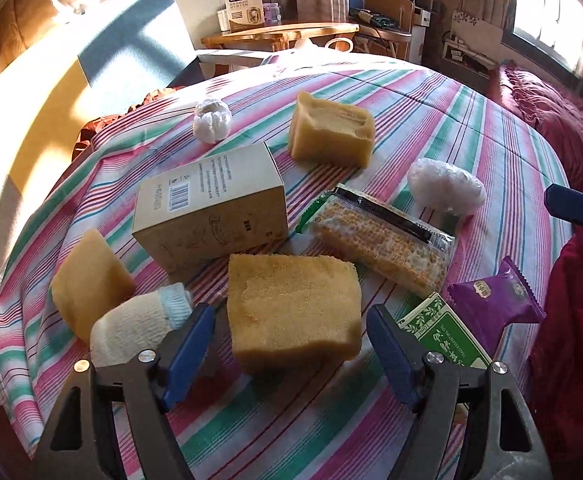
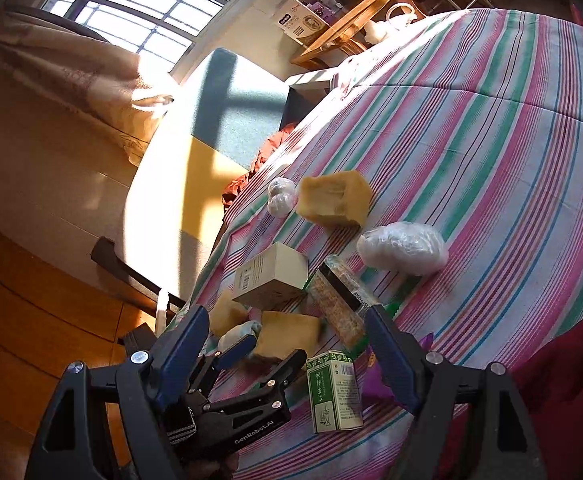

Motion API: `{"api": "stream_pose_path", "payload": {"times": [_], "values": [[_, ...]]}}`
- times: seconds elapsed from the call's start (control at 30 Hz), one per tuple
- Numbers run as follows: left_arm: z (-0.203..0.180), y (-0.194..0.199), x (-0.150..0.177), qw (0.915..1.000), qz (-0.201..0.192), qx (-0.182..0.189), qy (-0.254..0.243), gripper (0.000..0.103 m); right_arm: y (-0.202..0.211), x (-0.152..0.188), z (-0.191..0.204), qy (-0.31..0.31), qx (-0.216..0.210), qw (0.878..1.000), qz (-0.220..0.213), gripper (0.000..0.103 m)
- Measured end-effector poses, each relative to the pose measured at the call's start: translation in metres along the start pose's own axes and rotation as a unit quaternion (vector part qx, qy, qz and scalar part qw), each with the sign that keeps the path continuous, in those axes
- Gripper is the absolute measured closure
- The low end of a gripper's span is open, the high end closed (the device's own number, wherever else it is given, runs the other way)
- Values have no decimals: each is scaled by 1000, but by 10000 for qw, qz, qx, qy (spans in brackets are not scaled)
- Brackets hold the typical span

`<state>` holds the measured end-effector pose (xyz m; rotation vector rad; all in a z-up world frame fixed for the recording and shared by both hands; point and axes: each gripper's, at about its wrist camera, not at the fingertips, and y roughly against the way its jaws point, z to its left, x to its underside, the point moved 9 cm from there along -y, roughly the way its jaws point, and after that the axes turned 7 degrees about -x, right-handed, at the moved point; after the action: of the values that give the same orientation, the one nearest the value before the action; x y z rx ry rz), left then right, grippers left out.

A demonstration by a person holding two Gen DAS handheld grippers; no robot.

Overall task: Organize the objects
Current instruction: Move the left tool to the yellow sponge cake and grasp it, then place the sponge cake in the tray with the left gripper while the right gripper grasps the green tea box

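The left gripper [image 1: 291, 344] is spread wide around the big yellow sponge [image 1: 293, 312] on the striped cloth [image 1: 471, 128]. It looks soft and light, so squeeze its two sides gently. The right gripper [image 2: 287, 340] is spread too, holding nothing

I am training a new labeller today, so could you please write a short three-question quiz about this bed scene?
1. True or false: the left gripper is shut on the nearest yellow sponge.
2. How many yellow sponge blocks lie on the striped sheet?
3. What lies right of the green box: (a) purple packet, (b) rolled sock, (c) cardboard box?

Key: 1 false, its jaws stand open either side; 2 three; 3 (a).
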<state>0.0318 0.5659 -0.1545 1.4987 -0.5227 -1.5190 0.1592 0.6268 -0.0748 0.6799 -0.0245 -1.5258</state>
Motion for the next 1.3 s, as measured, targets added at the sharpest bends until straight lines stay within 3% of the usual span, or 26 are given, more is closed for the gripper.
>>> {"api": "stream_pose_path", "payload": {"times": [0.03,0.13,0.37,0.6,0.73,0.93,1.17,1.3], "values": [[-1,-3,1,10000,12,25,-9,37,0,0,0,-6,-10,10000,10,21],[0,1,5,9997,-69,150,151,43,0,0,-1,-26,7,10000,10,21],[6,49,39,9979,-345,194,521,43,-5,2,-3,1,158,9997,163,21],[28,86,102,9939,-201,-16,1083,43,-14,10,1,229,373,9979,467,22],[34,103,128,9907,-171,-47,1348,43,-27,22,8,661,612,9919,892,33],[41,129,143,9868,-356,3,1582,43,-53,48,15,1450,1242,9668,1699,54],[55,161,148,9813,-624,7,1819,43,-75,73,5,1960,1930,9287,2485,59],[71,178,156,9758,-739,-47,2059,43,-86,84,-5,2246,2497,8998,2786,62]]}}
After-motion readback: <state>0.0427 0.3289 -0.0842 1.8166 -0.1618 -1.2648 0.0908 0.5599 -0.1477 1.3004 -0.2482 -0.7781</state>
